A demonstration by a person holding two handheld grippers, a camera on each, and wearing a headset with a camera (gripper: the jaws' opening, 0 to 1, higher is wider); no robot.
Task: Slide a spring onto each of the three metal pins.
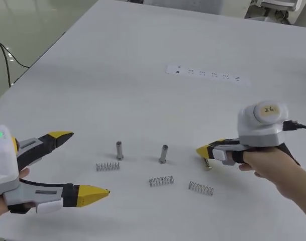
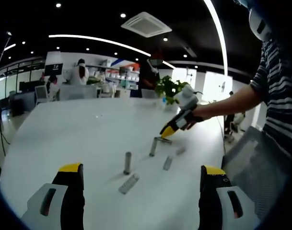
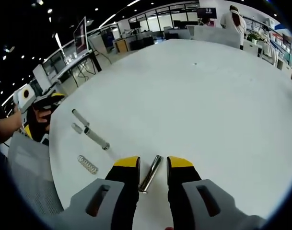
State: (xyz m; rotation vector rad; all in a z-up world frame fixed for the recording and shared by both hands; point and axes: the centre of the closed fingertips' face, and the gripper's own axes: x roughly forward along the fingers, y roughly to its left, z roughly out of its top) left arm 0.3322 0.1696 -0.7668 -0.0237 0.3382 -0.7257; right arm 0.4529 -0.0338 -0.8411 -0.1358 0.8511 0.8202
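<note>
In the right gripper view a pin point(image 3: 150, 173) lies flat between the right gripper's point(image 3: 154, 163) narrowly parted jaws, untouched. The head view gives just its end.

Three pins in all, with the left pin point(image 1: 119, 150) and middle pin point(image 1: 164, 153) upright. Three springs point(image 1: 107, 166) point(image 1: 161, 181) point(image 1: 201, 188) lie on the table point(image 1: 142, 75).

The left gripper point(image 1: 81, 162) has its jaws spread wide.

My claw point(image 3: 153, 162) rises from the bottom with its yellow-tipped jaws a little apart. A metal pin point(image 3: 150, 173) lies slanted on the white counter point(image 3: 208, 96) in the gap between them. Toward the view's left, a spring point(image 3: 87, 164) lies on the counter. Beyond it are two more pins point(image 3: 97, 139), and farther off a hand point(image 3: 11, 125) holds the left claw point(image 3: 39, 122).
</note>
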